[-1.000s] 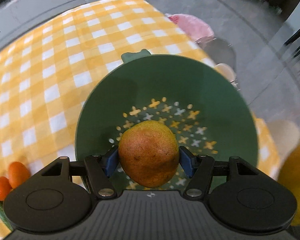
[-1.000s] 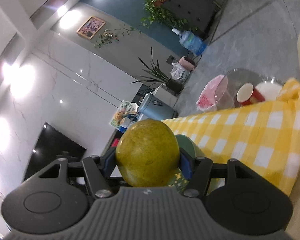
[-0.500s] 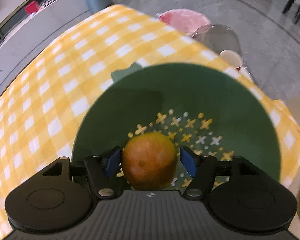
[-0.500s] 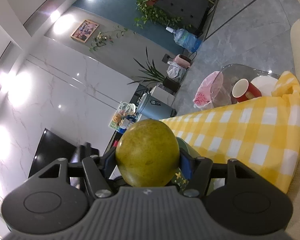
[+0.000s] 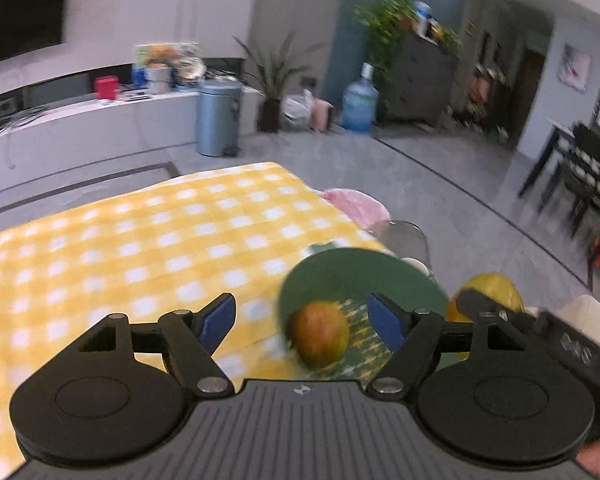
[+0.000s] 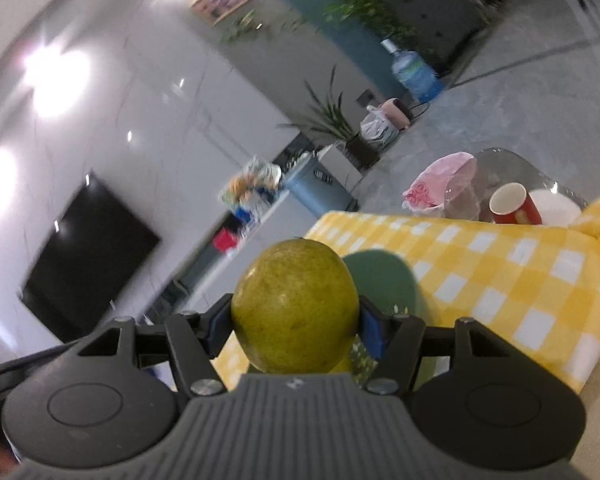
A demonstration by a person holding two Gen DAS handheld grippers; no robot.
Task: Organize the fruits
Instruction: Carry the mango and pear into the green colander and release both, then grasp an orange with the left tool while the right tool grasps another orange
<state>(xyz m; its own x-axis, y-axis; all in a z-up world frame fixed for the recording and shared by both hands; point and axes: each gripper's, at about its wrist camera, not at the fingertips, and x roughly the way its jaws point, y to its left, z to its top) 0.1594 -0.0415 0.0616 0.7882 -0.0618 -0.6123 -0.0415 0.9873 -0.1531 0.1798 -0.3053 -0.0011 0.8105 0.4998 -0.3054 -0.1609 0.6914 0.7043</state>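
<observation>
One pear dropped off, one still in my grip.

My left gripper (image 5: 302, 314) has just been opening and stands spread, nothing pinched; the reddish pear (image 5: 320, 334) lies in the green colander (image 5: 340, 276) on the yellow checked tablecloth (image 5: 140, 240). My right gripper (image 6: 296, 326) pinches a green pear (image 6: 294, 312).

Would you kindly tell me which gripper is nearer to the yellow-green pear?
Right. The right gripper grips the yellow-green pear; the left gripper, open, is beside it, above the green bowl.

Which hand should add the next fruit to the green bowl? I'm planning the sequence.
Right. The right gripper grips a green pear near the green bowl; the left gripper is open and empty.
</observation>
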